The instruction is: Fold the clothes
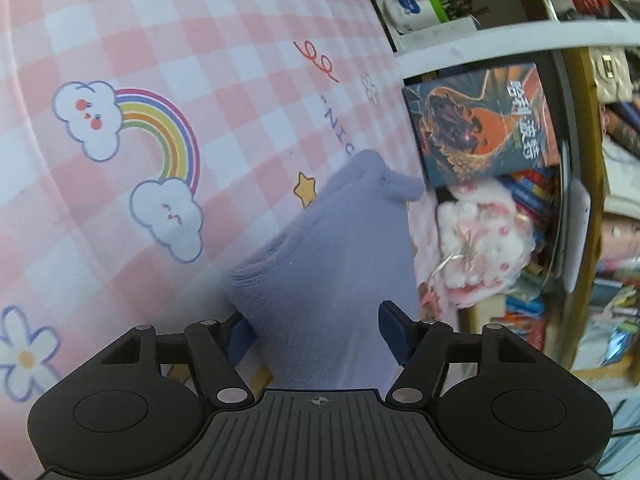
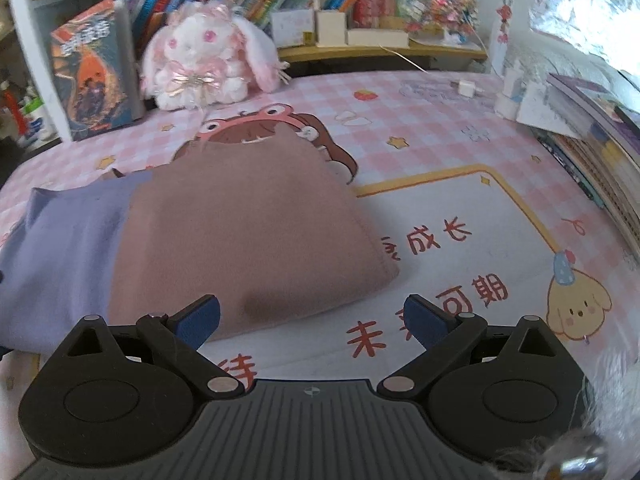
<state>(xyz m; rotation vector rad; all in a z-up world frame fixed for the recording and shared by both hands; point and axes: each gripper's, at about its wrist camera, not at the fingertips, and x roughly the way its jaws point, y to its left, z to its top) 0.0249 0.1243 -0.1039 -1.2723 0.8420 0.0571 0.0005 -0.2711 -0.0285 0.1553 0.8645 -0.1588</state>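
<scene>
A folded lilac cloth (image 1: 324, 264) lies on the pink checked mat (image 1: 200, 40). My left gripper (image 1: 318, 334) is open, with its two blue pads on either side of the near end of the lilac cloth. In the right wrist view a folded dusty-pink garment (image 2: 244, 232) lies on the mat (image 2: 440, 128), with the lilac cloth (image 2: 68, 248) at its left side, partly under it. My right gripper (image 2: 312, 316) is open and empty, just in front of the pink garment's near edge.
A white and pink plush rabbit (image 2: 208, 64) and an upright book (image 2: 96, 68) stand at the mat's far edge, with bookshelves behind. A stack of books (image 2: 592, 128) lies at the right. The rabbit (image 1: 476, 240) and book (image 1: 480, 120) also show in the left wrist view.
</scene>
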